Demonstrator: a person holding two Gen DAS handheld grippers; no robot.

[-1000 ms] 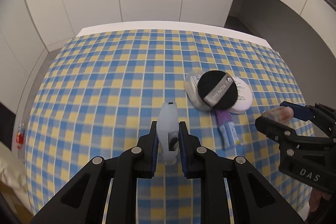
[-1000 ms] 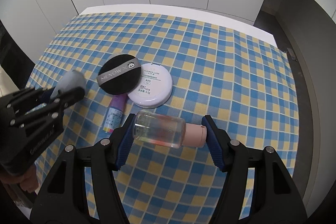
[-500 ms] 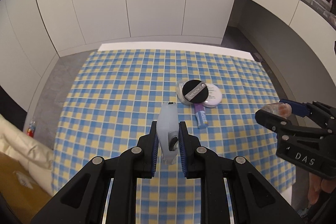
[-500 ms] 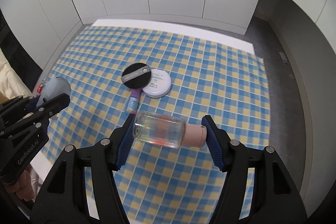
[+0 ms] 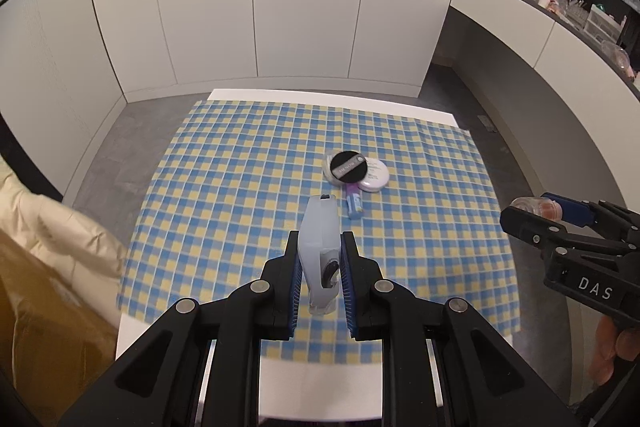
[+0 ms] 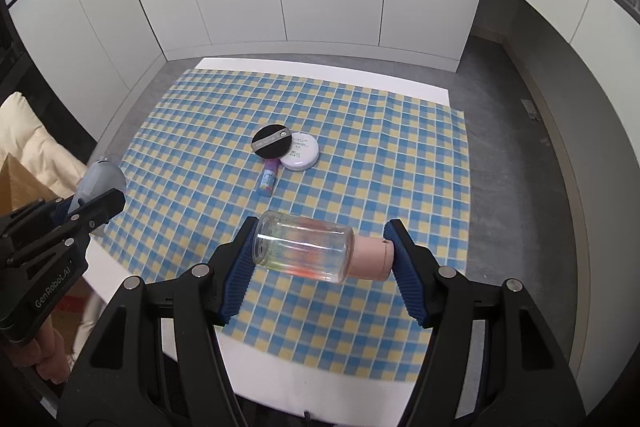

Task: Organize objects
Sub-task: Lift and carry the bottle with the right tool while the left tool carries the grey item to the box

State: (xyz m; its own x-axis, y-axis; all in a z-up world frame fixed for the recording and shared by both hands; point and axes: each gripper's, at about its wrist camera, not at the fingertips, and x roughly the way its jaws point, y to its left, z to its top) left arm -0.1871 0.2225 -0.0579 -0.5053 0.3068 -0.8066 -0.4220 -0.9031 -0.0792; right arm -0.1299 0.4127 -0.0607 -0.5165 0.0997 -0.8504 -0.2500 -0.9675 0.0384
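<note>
While both tongs hang above the checked desk (image 6: pixel 400 147), left tongs (image 5: pixel 320 277) clamp a pale blue bottle (image 5: pixel 320 243), long axis pointing forward; black puff (image 6: pixel 271 141), white compact (image 6: pixel 300 151), purple tube (image 6: pixel 269 179) lie mid-desk; right tongs (image 6: pixel 320 253) clamp a clear bottle (image 6: pixel 304 251) end to end, sideways, pink cap (image 6: pixel 372 259) rightward.

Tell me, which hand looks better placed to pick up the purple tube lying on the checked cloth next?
Neither is free: the left gripper clamps a pale translucent bottle, the right gripper a clear pink-capped bottle. Once emptied, probably the left; the purple tube lies almost straight ahead of its fingers.
</note>
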